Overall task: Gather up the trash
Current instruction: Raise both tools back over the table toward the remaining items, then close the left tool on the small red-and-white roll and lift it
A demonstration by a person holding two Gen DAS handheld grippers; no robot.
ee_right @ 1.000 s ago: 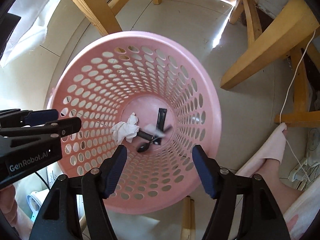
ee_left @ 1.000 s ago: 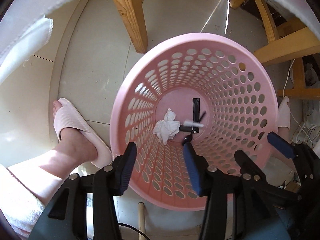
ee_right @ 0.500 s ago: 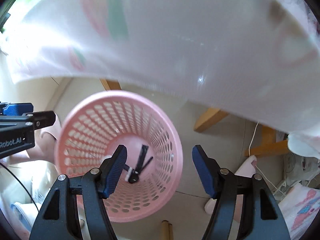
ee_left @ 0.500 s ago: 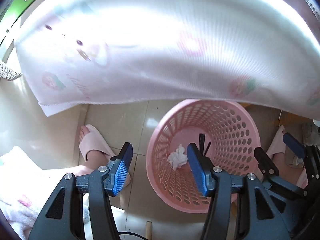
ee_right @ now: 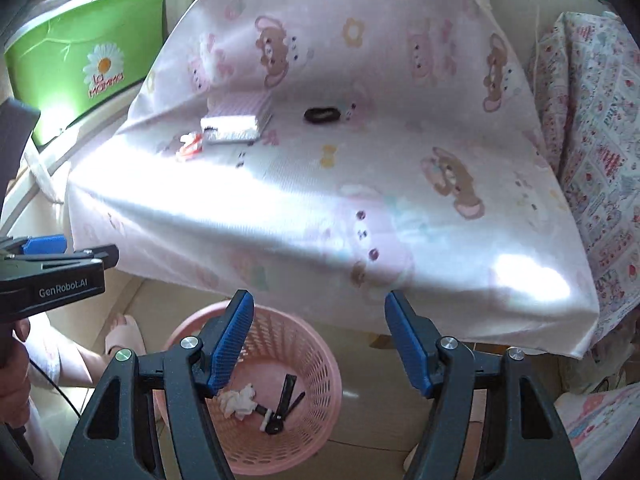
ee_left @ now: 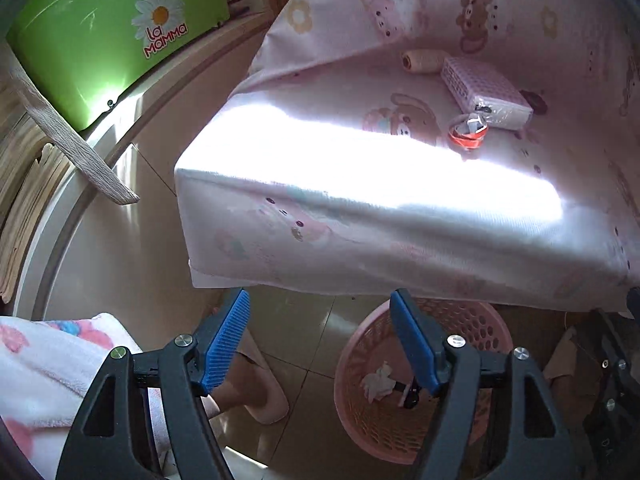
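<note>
A pink perforated basket [ee_left: 404,428] [ee_right: 304,344] stands on the floor below the table's near edge; it holds a crumpled white tissue [ee_left: 376,380] [ee_right: 240,398] and dark strips [ee_right: 286,394]. On the pink cartoon tablecloth [ee_left: 360,184] [ee_right: 360,160] lie a red-and-white wrapper [ee_left: 468,132] [ee_right: 188,146], a pink dotted box [ee_left: 486,88] [ee_right: 236,122], a cream spool [ee_left: 420,60] and a dark ring [ee_right: 322,114]. My left gripper [ee_left: 320,340] hangs above the floor and the basket's edge, jaws opening, nothing between them. My right gripper [ee_right: 319,340] is open and empty over the basket.
A green tub [ee_left: 100,36] [ee_right: 76,64] marked with a daisy sits at the back left. A person's foot in a pink slipper [ee_left: 256,388] [ee_right: 126,336] stands left of the basket. Patterned fabric [ee_right: 592,120] hangs at the table's right side.
Both grippers rose from just above the basket to over the table edge and tilted up, so the tabletop and its items came into view. The left jaws stand wider.
</note>
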